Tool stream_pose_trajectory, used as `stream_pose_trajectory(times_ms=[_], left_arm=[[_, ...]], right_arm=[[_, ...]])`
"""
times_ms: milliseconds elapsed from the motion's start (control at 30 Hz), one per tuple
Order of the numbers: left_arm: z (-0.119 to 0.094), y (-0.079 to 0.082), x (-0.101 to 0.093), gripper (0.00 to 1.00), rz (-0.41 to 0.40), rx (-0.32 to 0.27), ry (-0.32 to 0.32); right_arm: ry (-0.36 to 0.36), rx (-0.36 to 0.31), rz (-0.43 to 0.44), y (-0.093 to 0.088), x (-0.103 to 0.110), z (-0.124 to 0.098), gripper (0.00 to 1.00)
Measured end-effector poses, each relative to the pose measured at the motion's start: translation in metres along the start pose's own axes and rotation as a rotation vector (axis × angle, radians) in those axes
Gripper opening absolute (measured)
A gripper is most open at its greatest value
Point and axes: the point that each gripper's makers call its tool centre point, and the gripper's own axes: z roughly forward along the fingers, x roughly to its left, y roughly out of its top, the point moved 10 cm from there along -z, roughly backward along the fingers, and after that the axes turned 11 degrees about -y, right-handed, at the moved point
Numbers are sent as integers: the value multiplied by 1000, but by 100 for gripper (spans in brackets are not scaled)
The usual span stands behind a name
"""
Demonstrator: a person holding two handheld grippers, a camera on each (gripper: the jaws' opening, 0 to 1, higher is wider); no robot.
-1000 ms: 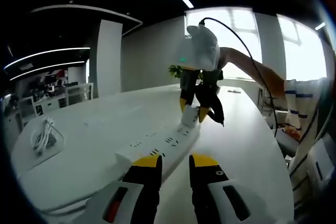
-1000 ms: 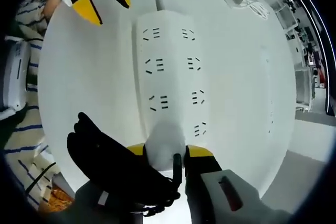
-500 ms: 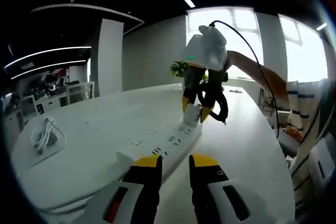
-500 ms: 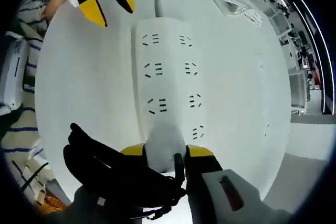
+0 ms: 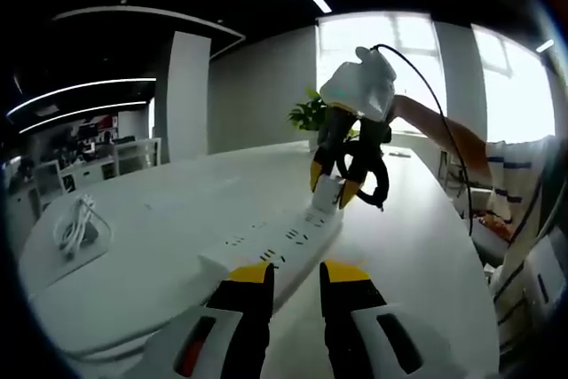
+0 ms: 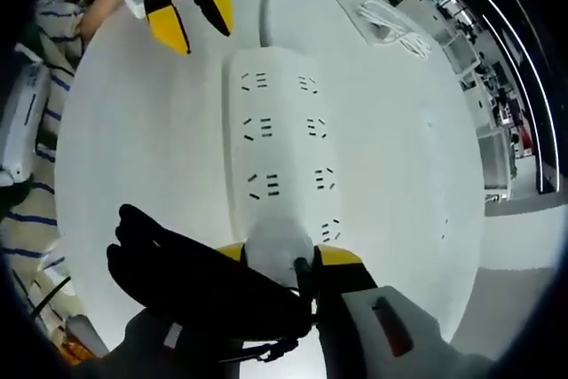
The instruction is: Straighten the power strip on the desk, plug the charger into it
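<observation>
The power strip (image 6: 280, 144) lies straight on the desk (image 6: 142, 130), so that part looks done. Your right tongs (image 6: 282, 255) are closed on the white charger (image 6: 280, 250) and hold it at the near end of the strip, on or just over the last sockets; I cannot tell if the pins are fully in. Its black cable (image 6: 191, 277) hangs beside these tongs. Your left tongs (image 5: 295, 274) are slightly apart, gripping nothing, just beside the strip's other end.

Bright windows (image 5: 497, 77) light a white desk (image 5: 160, 246), pillar (image 5: 184, 95) and dark ceiling.
</observation>
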Motion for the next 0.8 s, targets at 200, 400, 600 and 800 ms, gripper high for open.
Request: stream_pose_trajectory(times_ms=[200, 400, 600, 800], left_arm=[[0, 1, -1, 21, 1, -2, 0], [0, 1, -1, 21, 2, 0, -3], [0, 1, -1, 21, 2, -1, 0], [1, 1, -1, 21, 1, 1, 0]], right_arm=[[-26, -52, -10, -3, 1, -2, 27], [-47, -115, -13, -6, 2, -4, 27], [-68, -167, -6, -8, 3, -5, 27], [-89, -229, 23, -12, 5, -5, 27]])
